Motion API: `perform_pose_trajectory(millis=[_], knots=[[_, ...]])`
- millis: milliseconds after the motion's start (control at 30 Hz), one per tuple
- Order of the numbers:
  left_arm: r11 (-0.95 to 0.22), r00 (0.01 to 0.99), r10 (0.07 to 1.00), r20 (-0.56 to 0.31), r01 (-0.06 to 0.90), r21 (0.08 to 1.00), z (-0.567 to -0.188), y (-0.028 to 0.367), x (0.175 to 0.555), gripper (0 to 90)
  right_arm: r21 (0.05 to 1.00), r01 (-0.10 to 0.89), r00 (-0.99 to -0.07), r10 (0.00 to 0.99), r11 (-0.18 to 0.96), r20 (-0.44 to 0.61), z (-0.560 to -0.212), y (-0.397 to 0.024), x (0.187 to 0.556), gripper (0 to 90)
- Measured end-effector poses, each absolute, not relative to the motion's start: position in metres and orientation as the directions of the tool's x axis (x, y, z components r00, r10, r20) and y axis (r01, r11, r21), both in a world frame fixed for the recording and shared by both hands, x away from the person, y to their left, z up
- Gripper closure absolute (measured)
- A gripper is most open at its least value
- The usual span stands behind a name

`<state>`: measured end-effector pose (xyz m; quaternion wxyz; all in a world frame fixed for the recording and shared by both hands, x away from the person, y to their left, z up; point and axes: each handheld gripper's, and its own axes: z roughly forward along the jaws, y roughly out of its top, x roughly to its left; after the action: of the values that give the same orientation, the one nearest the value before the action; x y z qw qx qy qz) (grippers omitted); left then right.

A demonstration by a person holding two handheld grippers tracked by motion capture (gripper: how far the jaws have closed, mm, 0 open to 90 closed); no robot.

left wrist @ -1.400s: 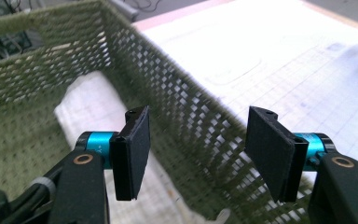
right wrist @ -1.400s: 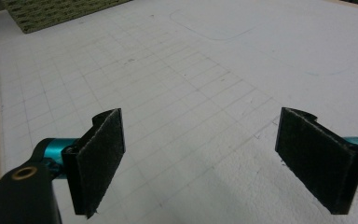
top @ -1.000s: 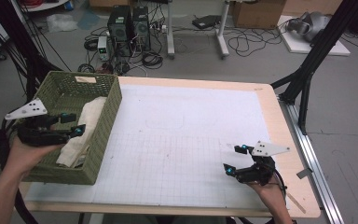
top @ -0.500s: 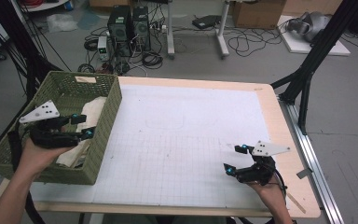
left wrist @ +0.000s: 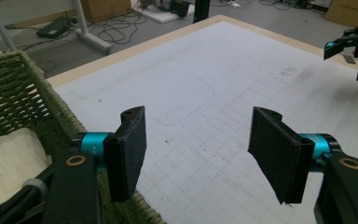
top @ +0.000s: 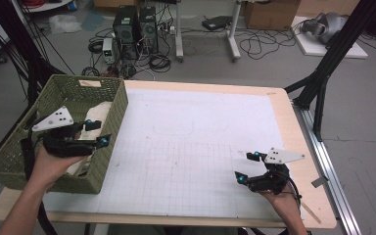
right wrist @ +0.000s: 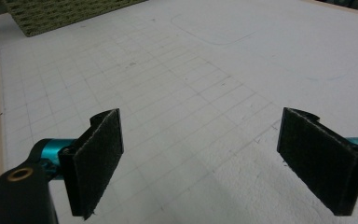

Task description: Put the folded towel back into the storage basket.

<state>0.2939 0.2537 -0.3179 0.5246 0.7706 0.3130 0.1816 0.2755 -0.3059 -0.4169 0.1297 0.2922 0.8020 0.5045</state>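
Plainly spread wide, the left gripper (top: 98,133), with nothing between the black pads (left wrist: 131,150); hovering at the right-hand wall of the green woven basket (top: 110,147), jaws reaching out past the rim toward the table. Held from below by the left hand (top: 51,164), grey three-cornered plate on top. Just behind it, lying inside the basket, a cream cloth (top: 97,115), pale and folded, seen at the lower left of the left gripper view as well (left wrist: 9,163); whether the gripper body brushes the cloth, hard to say from the high view, since the hand covers that spot. No pad on the cloth in either view.

Outward from there, the white gridded mat (top: 196,147) over a wooden table (top: 293,122), with a faint outline of a rounded shape drawn near the mat's middle. Basket sitting at the table's left end, partly over the edge.

Well apart, at the near right corner of the mat, the right gripper (top: 247,167), likewise gaping and empty, pads (right wrist: 98,161) standing far from each other above bare grid lines. Right hand (top: 281,196) under it, low over the mat. Same gripper visible far off at the upper right of the left gripper view (left wrist: 354,51).

Beyond the table, computer towers (top: 134,22) and loose cables on the floor.
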Motion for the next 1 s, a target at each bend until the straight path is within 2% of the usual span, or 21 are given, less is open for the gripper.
perform_pose_trajectory(millis=[1000], knots=[[-0.243,0.778,0.628,-0.036,0.239,0.94,-0.329,0.193,0.285,33.3,0.888,0.336,-0.793,0.603,0.315,0.087,-0.416,-0.306,0.274,12.4]])
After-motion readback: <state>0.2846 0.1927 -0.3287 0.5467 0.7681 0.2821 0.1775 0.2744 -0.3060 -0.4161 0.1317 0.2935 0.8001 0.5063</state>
